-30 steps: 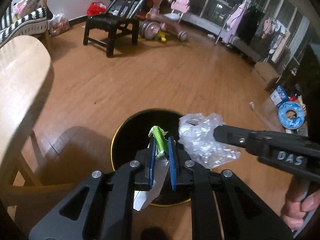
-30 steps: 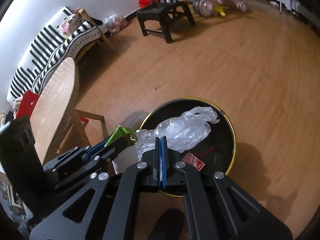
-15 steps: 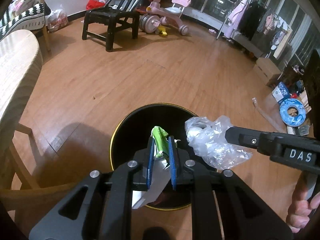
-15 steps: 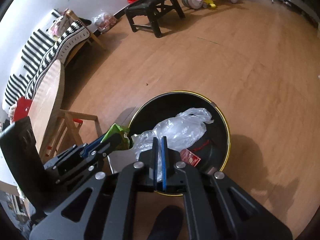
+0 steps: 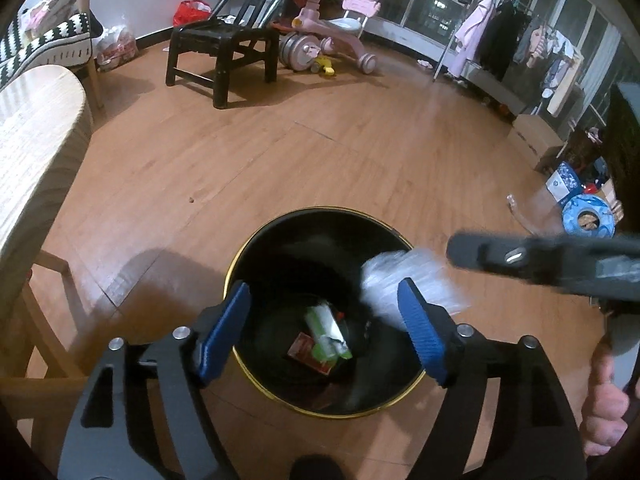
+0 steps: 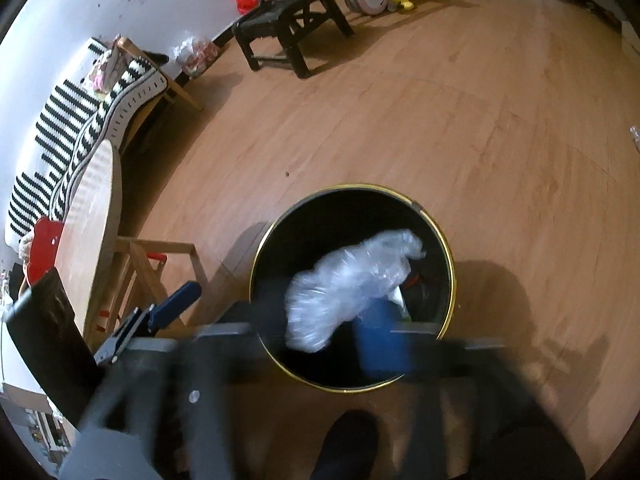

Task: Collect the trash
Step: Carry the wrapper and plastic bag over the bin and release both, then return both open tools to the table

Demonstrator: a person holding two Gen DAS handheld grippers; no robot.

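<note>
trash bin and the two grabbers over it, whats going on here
A person is dropping rubbish into the black bin on the wooden floor. The left gripper is opening above it with nothing between its pads; the green wrapper already lies at the bottom. The right gripper, blurred, is opening too, and the clear plastic bag is above the bin's mouth, apparently loose and falling in.

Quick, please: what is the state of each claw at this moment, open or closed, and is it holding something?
Left claw: opening, holding nothing; the green wrapper lies in the bin.
Right claw: opening, the clear plastic bag released over the bin.
</note>
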